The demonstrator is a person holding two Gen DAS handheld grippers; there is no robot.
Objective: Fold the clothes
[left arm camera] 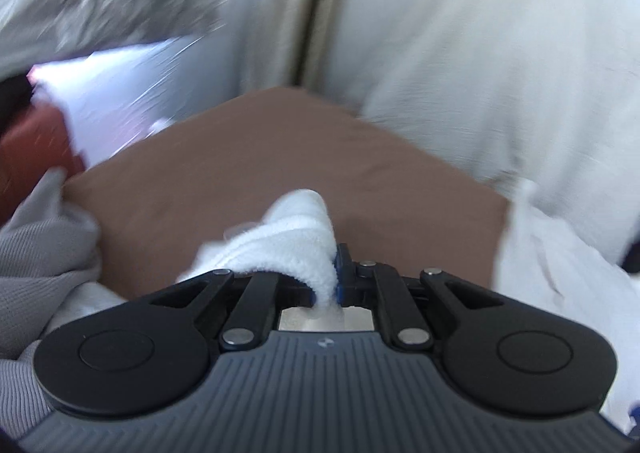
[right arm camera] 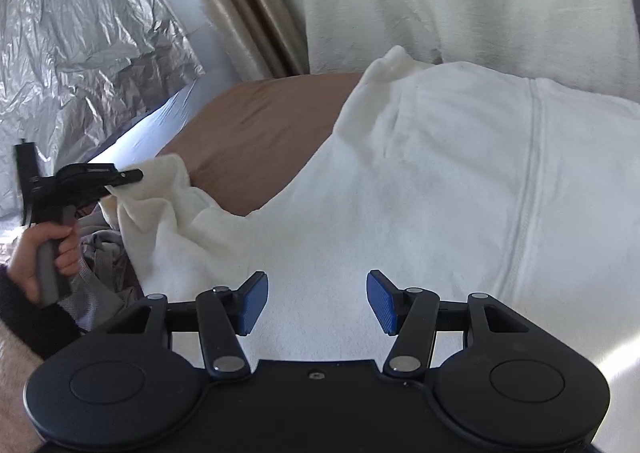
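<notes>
My left gripper [left arm camera: 334,281] is clamped on a bunched corner of the white garment [right arm camera: 400,193]. It runs from that corner rightward across the brown bed [right arm camera: 248,133]. Right gripper [right arm camera: 317,301] hovers over its middle, jaws half open, holding nothing, nearer the free side.

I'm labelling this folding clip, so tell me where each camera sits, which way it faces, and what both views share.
Left wrist: on the left gripper, looking forward and down over the brown bed cover; its own jaws pinch the white fleece garment.
Right wrist: on the right gripper, jaws open above the white fleece garment; the left hand shows at the left.
Shared: garment, brown cover, silver plastic sheet.
</notes>
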